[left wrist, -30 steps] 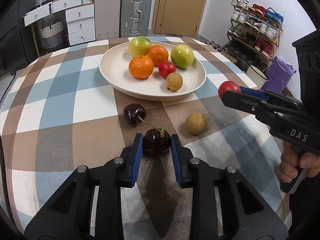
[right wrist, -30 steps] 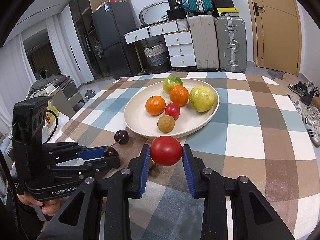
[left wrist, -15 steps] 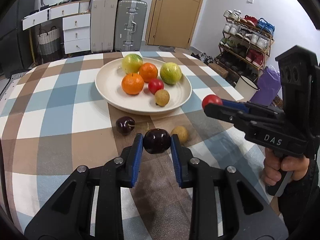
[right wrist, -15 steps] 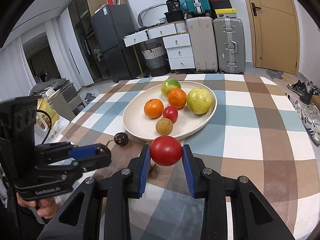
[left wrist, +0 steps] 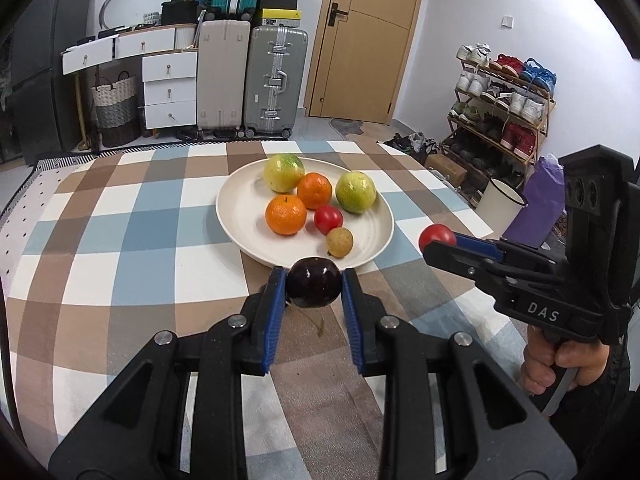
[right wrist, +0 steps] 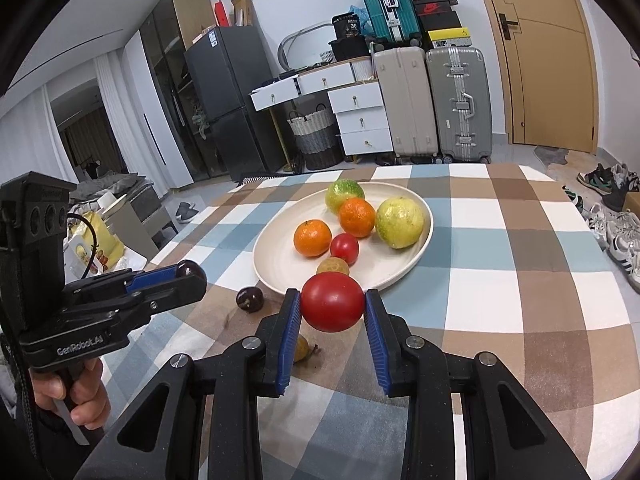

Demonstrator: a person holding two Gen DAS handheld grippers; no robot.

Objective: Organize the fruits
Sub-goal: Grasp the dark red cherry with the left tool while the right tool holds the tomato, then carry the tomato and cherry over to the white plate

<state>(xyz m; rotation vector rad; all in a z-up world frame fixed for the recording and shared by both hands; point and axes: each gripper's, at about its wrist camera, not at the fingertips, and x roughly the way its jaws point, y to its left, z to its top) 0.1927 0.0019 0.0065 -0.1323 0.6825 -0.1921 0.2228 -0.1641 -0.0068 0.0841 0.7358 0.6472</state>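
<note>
The left tool (left wrist: pixel 313 286) was seen pinching a dark cherry (left wrist: pixel 314 283) between its blue pads, held clear above the table (left wrist: pixel 120 240) near the front rim of the plate (left wrist: pixel 240 216). In the right wrist view this same tool (right wrist: pixel 188 274) was seen from the side, so only a small part of its cherry (right wrist: pixel 186 269) could be made out. The right tool (right wrist: pixel 332 304) was seen pinching a red tomato (right wrist: pixel 332 301), also held above the table (right wrist: pixel 520 280); in the left wrist view only the tip of that tomato (left wrist: pixel 437 237) showed past the tool's finger.

Just below the right tool, a small tan fruit (right wrist: pixel 301 349) lay on the checked cloth, largely hidden by the left finger. A second dark cherry (right wrist: pixel 250 299) lay on the table just before the plate (right wrist: pixel 272 264); in the left wrist view it was covered by the left tool and its fruit.

On the plate, a small tan fruit (left wrist: pixel 339 242) sat nearest, then a small red tomato (left wrist: pixel 328 219), two oranges (left wrist: pixel 286 214) and two yellow-green fruits (left wrist: pixel 355 197).

A hand (left wrist: pixel 560 364) on the right tool's grip was cut off at the frame edge.

Beyond the table, suitcases (left wrist: pixel 276 80) and a shoe rack (left wrist: pixel 500 96) were recorded.
</note>
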